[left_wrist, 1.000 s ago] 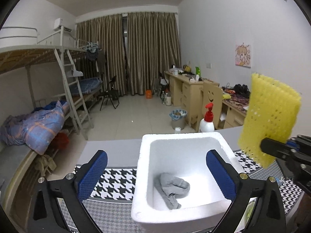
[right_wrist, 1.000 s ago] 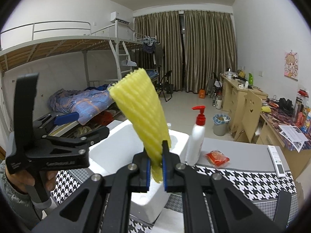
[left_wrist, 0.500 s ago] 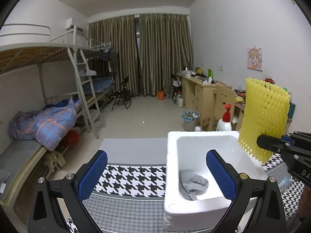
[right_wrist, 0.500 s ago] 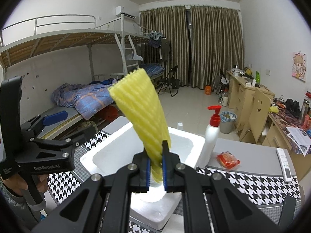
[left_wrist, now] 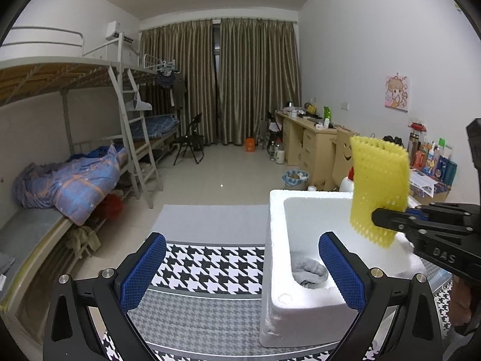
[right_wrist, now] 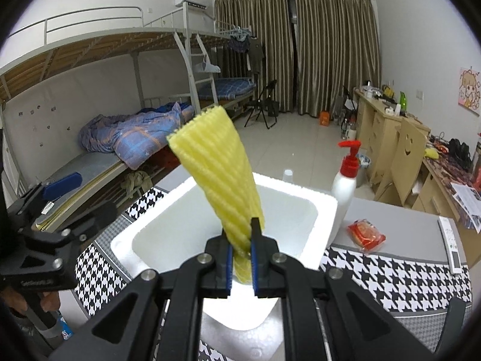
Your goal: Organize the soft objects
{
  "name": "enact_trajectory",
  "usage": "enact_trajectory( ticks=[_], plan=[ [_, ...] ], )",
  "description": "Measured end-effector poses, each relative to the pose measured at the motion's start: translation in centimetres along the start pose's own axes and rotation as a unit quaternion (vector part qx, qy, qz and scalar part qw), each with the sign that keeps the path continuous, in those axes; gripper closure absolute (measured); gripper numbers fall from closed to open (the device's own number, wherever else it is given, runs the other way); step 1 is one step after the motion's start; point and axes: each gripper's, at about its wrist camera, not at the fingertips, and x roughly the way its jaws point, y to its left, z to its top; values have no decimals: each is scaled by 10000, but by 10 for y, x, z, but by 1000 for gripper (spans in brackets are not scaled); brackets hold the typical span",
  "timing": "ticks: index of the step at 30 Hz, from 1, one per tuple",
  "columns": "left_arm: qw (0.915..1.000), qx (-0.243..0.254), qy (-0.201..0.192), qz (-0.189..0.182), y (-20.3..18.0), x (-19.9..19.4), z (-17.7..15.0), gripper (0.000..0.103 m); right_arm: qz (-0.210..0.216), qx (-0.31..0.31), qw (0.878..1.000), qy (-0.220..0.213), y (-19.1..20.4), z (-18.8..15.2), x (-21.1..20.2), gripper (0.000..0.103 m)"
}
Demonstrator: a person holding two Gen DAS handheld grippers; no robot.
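My right gripper (right_wrist: 241,255) is shut on a yellow foam net sleeve (right_wrist: 221,168) and holds it upright over the white foam box (right_wrist: 318,207). In the left wrist view the sleeve (left_wrist: 379,186) hangs above the box's (left_wrist: 275,225) right side, pinched by the right gripper (left_wrist: 387,221). A grey cloth (left_wrist: 309,270) lies in the bottom of the box. My left gripper (left_wrist: 240,273) is open and empty, to the left of the box, over the houndstooth table cover (left_wrist: 210,267).
A white pump bottle with a red top (right_wrist: 345,180) stands behind the box. A red snack packet (right_wrist: 365,234) and a white remote (right_wrist: 451,245) lie on the table to the right. A bunk bed (left_wrist: 75,165) stands beyond the table's left edge.
The right gripper has carried the yellow sleeve in over the box. The left gripper has drawn away to the left, so the box now sits to its right.
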Motion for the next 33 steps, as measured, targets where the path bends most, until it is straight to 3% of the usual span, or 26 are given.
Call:
enact_trajectory(
  ticks=[5, 7, 12, 16, 19, 24, 33],
  plan=[
    [10000, 24, 14, -6, 1, -3, -4, 1, 21, -76, 9999, 119, 5, -2, 3, 89],
    [10000, 13, 28, -10, 1, -3, -5, 1, 12, -150, 9997, 182, 8, -3, 5, 83],
    [10000, -66, -6, 7, 3, -5, -2, 1, 45, -348, 9991, 252, 16, -6, 8, 52],
    [9999, -101, -8, 24, 6, -5, -1, 1, 47, -372, 9990, 237, 19, -6, 4, 48],
    [9999, -155, -8, 11, 8, -6, 0, 1, 39, -363, 9992, 139, 18, -5, -3, 45],
    [9998, -181, -11, -95, 6, -11, 2, 1, -74, -282, 9993, -244, 14, -2, -31, 27],
    [9993, -119, -201, -281, -13, -31, 4, 1, -151, -216, 9970, -724, 9, -7, -71, 14]
  ],
)
